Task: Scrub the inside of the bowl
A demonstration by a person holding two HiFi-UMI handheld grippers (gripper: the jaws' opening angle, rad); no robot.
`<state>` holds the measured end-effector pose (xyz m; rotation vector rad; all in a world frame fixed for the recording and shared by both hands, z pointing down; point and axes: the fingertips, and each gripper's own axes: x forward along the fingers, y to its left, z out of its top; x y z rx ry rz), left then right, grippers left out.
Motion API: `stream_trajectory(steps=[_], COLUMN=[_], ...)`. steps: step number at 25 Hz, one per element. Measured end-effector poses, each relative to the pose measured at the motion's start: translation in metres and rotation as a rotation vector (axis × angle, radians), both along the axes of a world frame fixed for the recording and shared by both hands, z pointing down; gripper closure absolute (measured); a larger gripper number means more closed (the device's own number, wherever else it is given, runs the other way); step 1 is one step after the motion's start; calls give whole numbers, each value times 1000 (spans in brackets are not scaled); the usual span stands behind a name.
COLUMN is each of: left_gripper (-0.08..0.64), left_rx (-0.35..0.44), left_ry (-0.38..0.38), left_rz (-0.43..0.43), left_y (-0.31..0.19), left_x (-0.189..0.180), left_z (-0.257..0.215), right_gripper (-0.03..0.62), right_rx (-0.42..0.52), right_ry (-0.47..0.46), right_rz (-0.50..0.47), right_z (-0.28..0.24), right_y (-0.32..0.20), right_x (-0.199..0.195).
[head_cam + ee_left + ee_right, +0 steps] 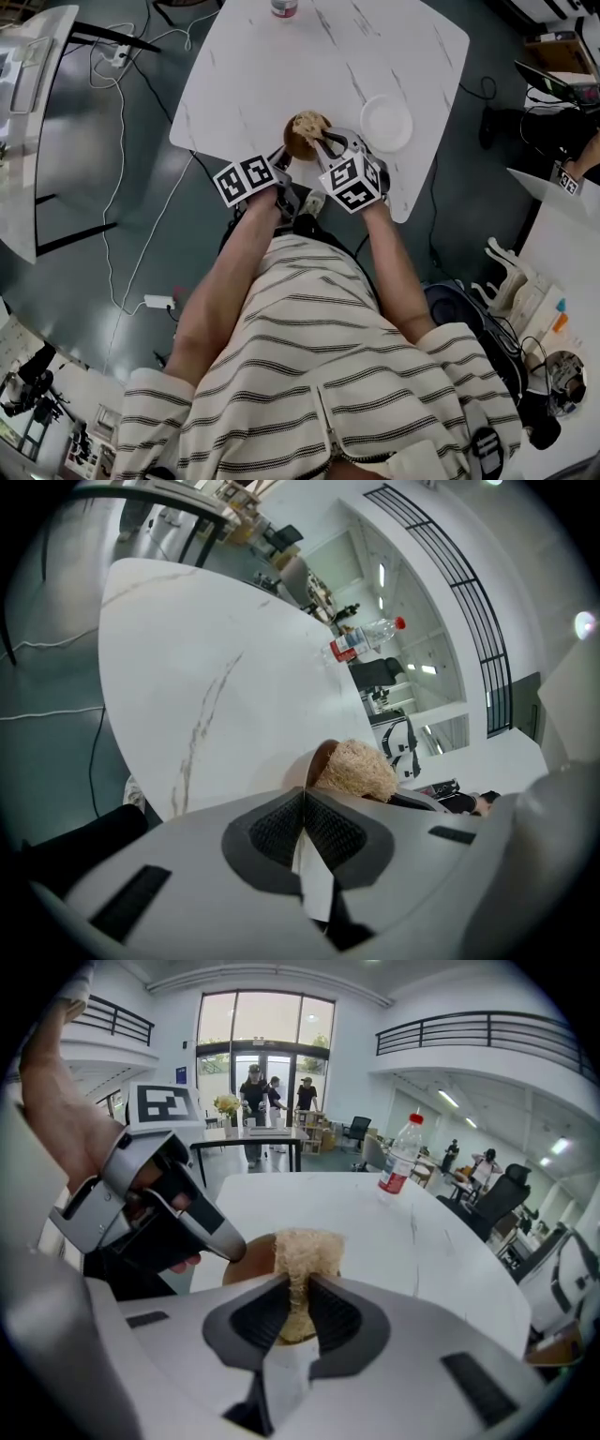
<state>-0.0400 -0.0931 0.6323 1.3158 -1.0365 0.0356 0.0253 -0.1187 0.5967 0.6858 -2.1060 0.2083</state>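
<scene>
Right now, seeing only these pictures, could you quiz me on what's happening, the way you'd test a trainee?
1. Fill in: the left tool is pinching the brown bowl by its ____.
2. What is clamped in the right tool? A) water bottle B) loofah scrubber C) white plate
3. True or false: the white plate lies inside the bowl.

Key: 1 rim; 2 B; 3 false.
</scene>
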Motion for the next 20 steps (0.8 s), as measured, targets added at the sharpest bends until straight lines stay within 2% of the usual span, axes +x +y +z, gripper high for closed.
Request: stream_trajectory(steps=[6,10,20], left_gripper=[552,552,552], left_rx=[2,13,4], left_ry=[-12,-16,-9], left_rz=[11,25,15], left_y=[1,0,1], left_x=[1,4,0], left_z=[0,-3,-1], right_gripper=[526,526,527], right_rx=[38,26,-105], right_ry=[-11,-35,-237], right_rz=[25,69,249], right_z=[-5,-5,-2], right_y=[-7,-10,-16], right_x=[-2,-2,-19])
